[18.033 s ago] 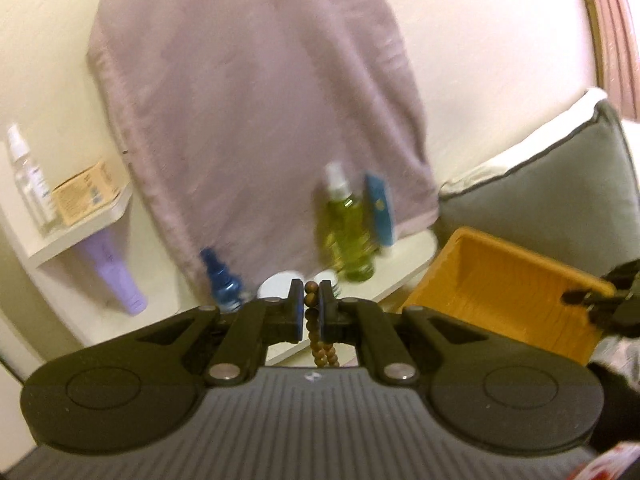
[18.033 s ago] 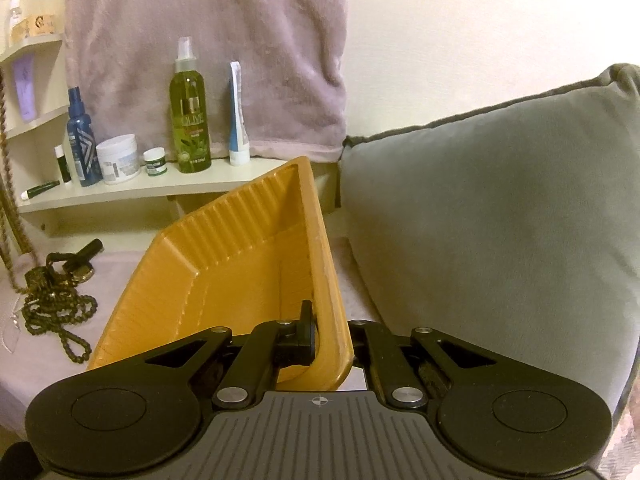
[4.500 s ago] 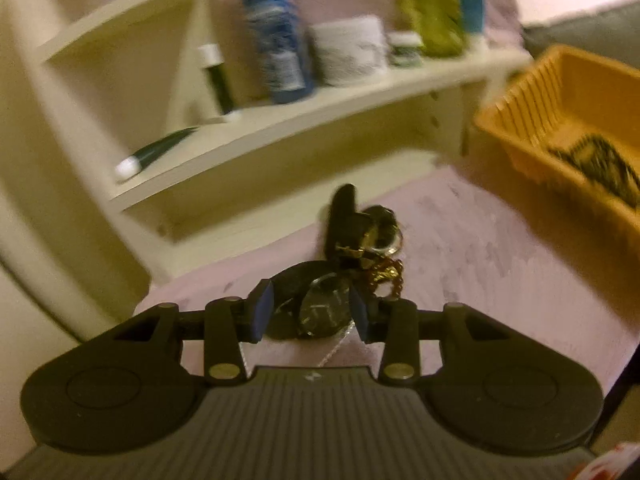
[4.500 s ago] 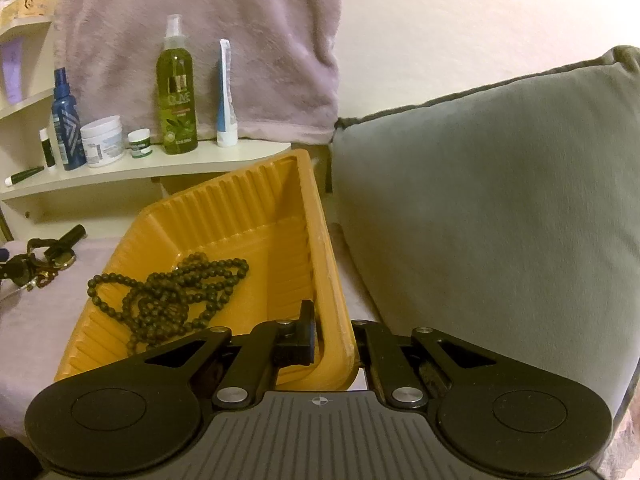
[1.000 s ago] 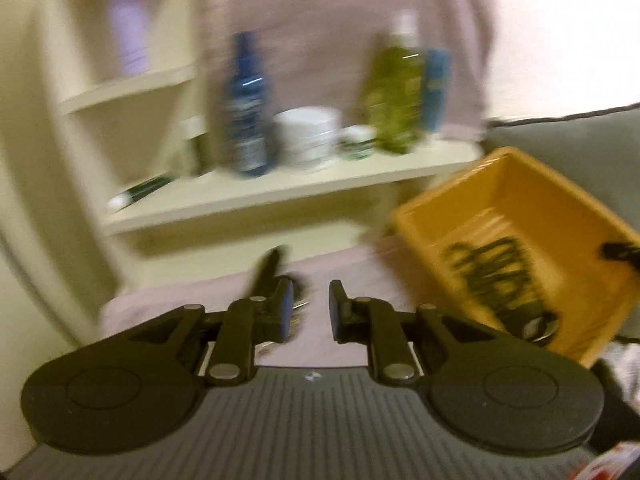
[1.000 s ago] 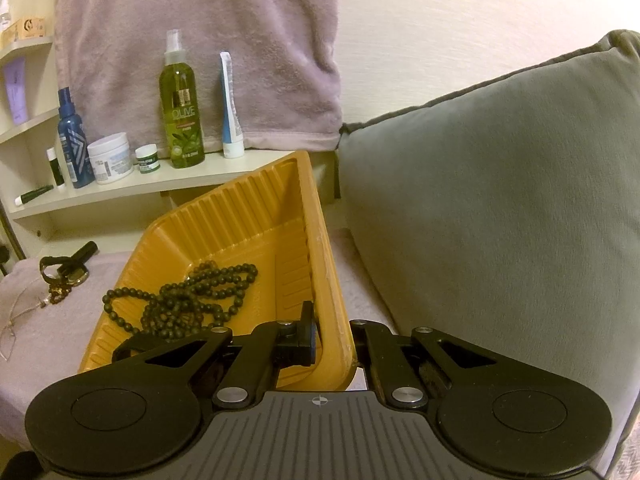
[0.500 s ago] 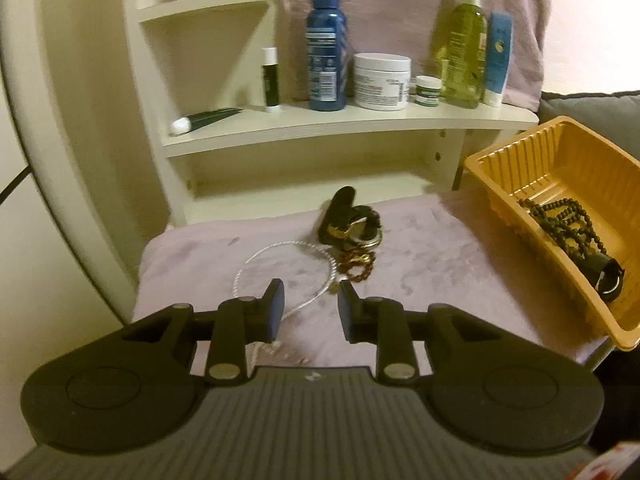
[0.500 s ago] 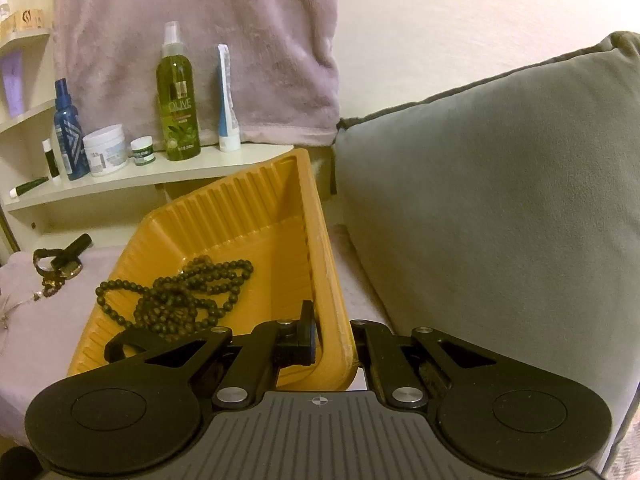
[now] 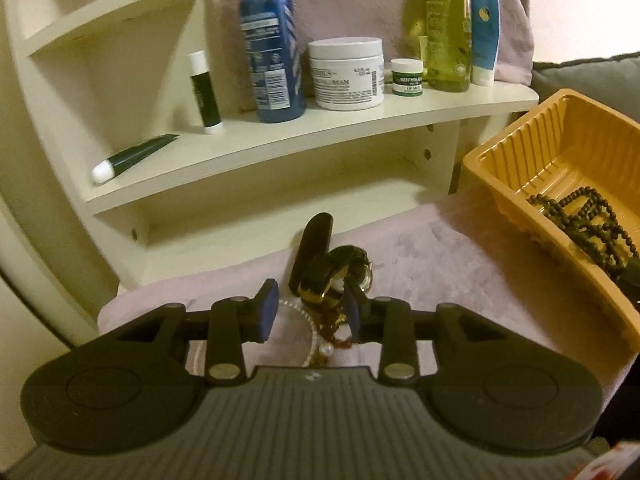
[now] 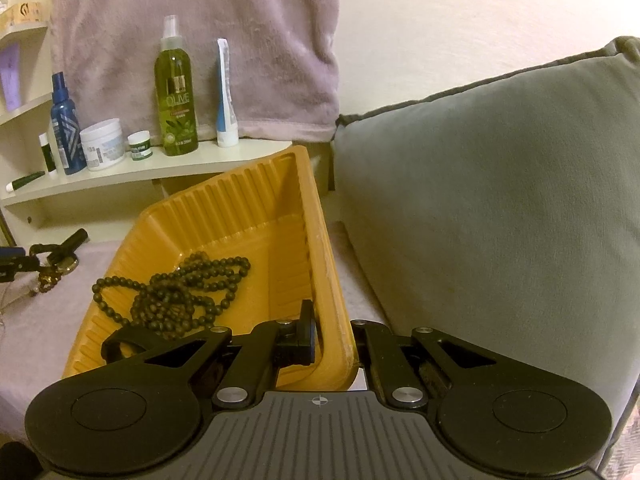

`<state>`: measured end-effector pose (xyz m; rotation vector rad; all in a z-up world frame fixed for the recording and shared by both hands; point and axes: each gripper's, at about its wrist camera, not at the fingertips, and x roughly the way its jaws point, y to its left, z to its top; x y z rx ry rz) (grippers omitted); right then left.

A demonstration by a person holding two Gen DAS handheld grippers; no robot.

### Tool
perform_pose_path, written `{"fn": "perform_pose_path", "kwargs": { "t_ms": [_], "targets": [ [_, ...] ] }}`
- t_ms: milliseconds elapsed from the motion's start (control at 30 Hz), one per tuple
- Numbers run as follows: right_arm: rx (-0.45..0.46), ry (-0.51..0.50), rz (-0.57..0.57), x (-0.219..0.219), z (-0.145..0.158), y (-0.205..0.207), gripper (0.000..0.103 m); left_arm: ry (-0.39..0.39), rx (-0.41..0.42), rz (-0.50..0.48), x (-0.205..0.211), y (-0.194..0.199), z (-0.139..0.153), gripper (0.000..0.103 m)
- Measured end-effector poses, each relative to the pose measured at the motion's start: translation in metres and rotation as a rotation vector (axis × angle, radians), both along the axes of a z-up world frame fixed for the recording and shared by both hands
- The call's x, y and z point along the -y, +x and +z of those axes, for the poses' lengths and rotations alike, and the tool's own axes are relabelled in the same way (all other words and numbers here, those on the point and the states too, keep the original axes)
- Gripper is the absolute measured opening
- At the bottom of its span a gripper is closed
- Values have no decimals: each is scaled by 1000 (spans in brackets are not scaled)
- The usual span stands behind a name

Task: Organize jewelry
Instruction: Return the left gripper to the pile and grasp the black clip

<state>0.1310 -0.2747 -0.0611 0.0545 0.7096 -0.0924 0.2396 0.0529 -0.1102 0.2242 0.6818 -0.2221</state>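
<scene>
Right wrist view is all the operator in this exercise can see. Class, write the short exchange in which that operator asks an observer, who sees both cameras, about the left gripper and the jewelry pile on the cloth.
Operator: My right gripper is clamped on the orange tray rim. I see only a sliver of the left gripper at the edge of my view. Is it open?
Observer: Yes. The left gripper is open, its jaws standing apart on either side of the black-strapped watch.
Operator: From here the pile looks like just the watch. Is there anything else?
Observer: A white pearl strand lies on the cloth between the left fingers, nearer the camera than the watch.
</scene>
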Motion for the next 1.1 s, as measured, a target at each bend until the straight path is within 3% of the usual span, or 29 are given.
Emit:
{"fn": "perform_pose_path", "kwargs": {
  "t_ms": [167, 400, 1100],
  "targets": [
    [-2, -2, -3, -1, 0, -1, 6, 24, -15, -30, 4, 10, -1, 32],
    [2, 0, -2, 0, 0, -1, 6, 58, -39, -66, 10, 12, 5, 15],
    [26, 7, 7, -4, 4, -3, 5, -4, 20, -123, 18, -14, 80, 13]
  ]
}}
